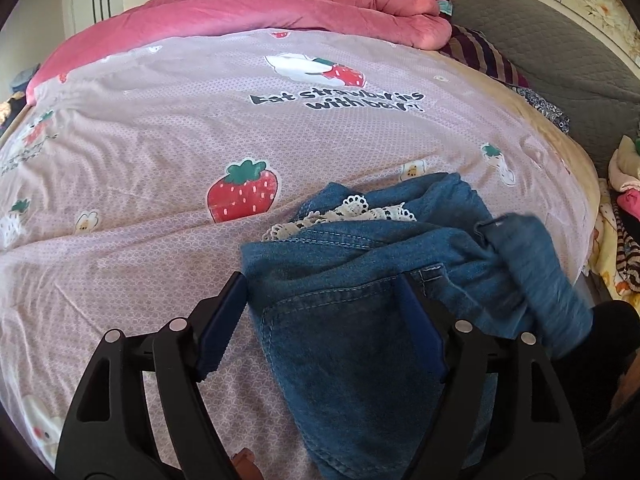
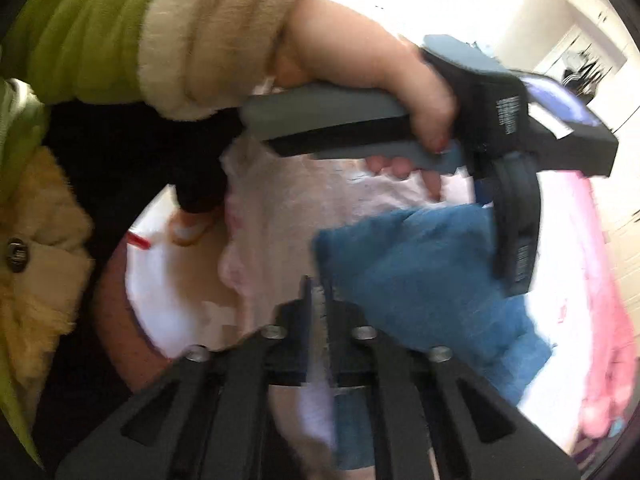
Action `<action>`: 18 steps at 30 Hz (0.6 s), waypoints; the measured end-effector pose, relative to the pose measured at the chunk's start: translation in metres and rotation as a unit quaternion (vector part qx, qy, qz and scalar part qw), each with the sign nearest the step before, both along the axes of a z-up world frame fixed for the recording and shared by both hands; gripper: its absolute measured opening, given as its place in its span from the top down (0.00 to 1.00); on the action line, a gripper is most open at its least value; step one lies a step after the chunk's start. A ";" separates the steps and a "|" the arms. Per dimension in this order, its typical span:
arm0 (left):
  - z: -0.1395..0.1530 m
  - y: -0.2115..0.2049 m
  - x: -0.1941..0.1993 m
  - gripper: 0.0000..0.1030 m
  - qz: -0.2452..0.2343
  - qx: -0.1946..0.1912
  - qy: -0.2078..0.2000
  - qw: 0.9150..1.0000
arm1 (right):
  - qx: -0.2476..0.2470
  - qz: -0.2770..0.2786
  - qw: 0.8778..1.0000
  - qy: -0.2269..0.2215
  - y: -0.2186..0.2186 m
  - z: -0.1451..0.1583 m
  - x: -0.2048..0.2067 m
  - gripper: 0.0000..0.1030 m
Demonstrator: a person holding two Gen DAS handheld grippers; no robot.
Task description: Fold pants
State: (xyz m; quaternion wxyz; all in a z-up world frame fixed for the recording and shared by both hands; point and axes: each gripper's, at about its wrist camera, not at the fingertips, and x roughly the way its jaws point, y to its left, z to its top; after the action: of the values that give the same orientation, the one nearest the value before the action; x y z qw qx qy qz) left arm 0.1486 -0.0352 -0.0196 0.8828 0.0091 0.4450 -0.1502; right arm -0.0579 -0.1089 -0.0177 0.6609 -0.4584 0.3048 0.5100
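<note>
On the strawberry sheet (image 1: 160, 128), crumpled lace-trimmed denim pants (image 1: 360, 272) lie between the left gripper (image 1: 320, 300)'s spread fingers; right gripper (image 2: 318, 292) pinches denim.

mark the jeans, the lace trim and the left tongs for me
jeans (image 1: 344, 320): left wrist view, denim panel by the pocket seam.
lace trim (image 1: 352, 210): left wrist view, white scalloped edge atop the denim.
left tongs (image 1: 320, 312): left wrist view, midway between the open blue-padded tips.

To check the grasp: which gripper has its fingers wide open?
The left gripper: its fingers straddle the denim pants. The right gripper is pinched shut.
</note>
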 end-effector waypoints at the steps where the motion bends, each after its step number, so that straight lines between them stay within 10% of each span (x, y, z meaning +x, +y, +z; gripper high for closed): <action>1: -0.001 0.000 0.001 0.34 0.001 -0.001 0.002 1.000 | -0.012 -0.006 1.000 -0.001 0.001 -0.008 0.000 1.00; 11: 0.000 0.001 -0.001 0.33 0.002 0.000 -0.001 1.000 | 0.139 -0.111 0.984 0.022 -0.025 0.042 0.020 0.97; 18: 0.000 0.000 -0.002 0.33 0.002 0.000 -0.002 1.000 | 0.122 -0.189 0.970 0.090 -0.031 0.028 0.052 0.91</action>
State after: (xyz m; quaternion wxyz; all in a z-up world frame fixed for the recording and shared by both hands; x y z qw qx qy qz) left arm 0.1468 -0.0348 -0.0195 0.8839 0.0083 0.4431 -0.1491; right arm -0.0055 -0.1395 0.0102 0.7661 -0.2611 0.3796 0.4481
